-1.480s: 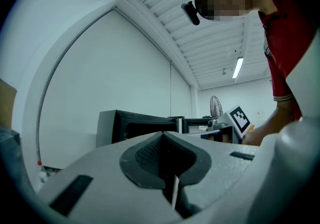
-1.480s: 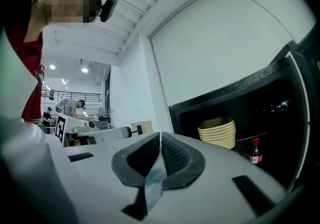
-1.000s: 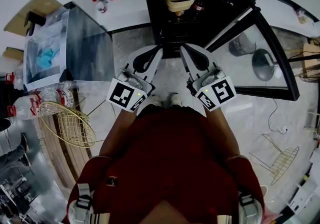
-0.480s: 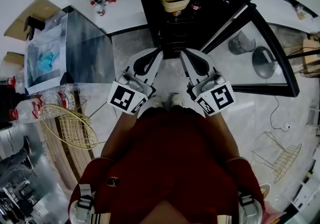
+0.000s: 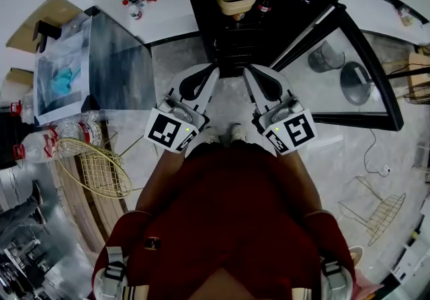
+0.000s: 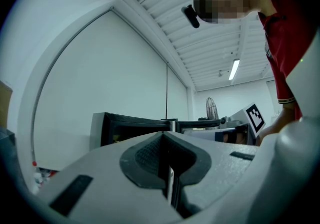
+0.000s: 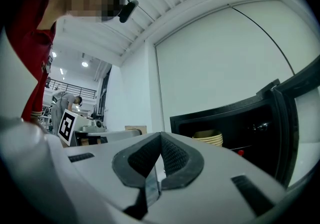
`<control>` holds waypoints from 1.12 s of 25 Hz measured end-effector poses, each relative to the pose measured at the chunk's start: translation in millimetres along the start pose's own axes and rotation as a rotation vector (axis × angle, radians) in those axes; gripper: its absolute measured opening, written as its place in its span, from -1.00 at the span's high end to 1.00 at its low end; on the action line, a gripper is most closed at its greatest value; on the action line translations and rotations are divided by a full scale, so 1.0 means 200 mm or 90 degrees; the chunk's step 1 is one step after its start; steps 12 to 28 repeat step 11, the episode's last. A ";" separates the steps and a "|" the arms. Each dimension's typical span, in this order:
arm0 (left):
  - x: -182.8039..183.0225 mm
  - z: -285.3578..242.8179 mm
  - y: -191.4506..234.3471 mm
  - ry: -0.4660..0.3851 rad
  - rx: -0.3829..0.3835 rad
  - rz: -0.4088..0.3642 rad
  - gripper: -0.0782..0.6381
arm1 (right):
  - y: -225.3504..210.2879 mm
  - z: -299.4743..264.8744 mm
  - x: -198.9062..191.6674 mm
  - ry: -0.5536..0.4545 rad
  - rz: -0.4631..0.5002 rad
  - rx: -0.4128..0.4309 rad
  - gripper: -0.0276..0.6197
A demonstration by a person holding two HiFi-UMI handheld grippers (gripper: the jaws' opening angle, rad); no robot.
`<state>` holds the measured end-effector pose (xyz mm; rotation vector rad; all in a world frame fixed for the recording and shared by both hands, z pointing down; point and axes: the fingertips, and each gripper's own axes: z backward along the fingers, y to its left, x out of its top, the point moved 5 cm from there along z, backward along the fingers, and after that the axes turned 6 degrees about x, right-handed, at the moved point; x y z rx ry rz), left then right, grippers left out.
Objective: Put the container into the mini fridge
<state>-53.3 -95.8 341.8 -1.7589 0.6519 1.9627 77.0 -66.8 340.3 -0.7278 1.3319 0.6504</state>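
Note:
The black mini fridge (image 5: 262, 37) stands open on the floor ahead, with its glass door (image 5: 349, 70) swung out to the right. On its upper shelf sits a tan stack of bowl-like containers (image 5: 236, 5) beside a red-capped bottle (image 5: 263, 7). The stack also shows in the right gripper view (image 7: 209, 139). My left gripper (image 5: 213, 68) and right gripper (image 5: 247, 69) are held side by side, pointing level at the fridge and short of its opening. Both are shut with nothing between their pads (image 6: 150, 155) (image 7: 172, 155).
A grey glass-topped table (image 5: 114, 64) stands at the left, with water bottles (image 5: 74, 132) and a wire basket (image 5: 94, 168) nearer me. A wire rack (image 5: 376, 215) and a cable (image 5: 369, 154) lie on the floor at the right.
Both grippers stay where they were, still shut. Only the head view has shifted slightly.

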 end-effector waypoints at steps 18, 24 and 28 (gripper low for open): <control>-0.01 -0.02 0.01 -0.002 -0.007 0.006 0.76 | -0.01 0.00 -0.01 0.005 0.013 -0.008 0.91; -0.01 -0.02 0.01 -0.002 -0.007 0.006 0.76 | -0.01 0.00 -0.01 0.005 0.013 -0.008 0.91; -0.01 -0.02 0.01 -0.002 -0.007 0.006 0.76 | -0.01 0.00 -0.01 0.005 0.013 -0.008 0.91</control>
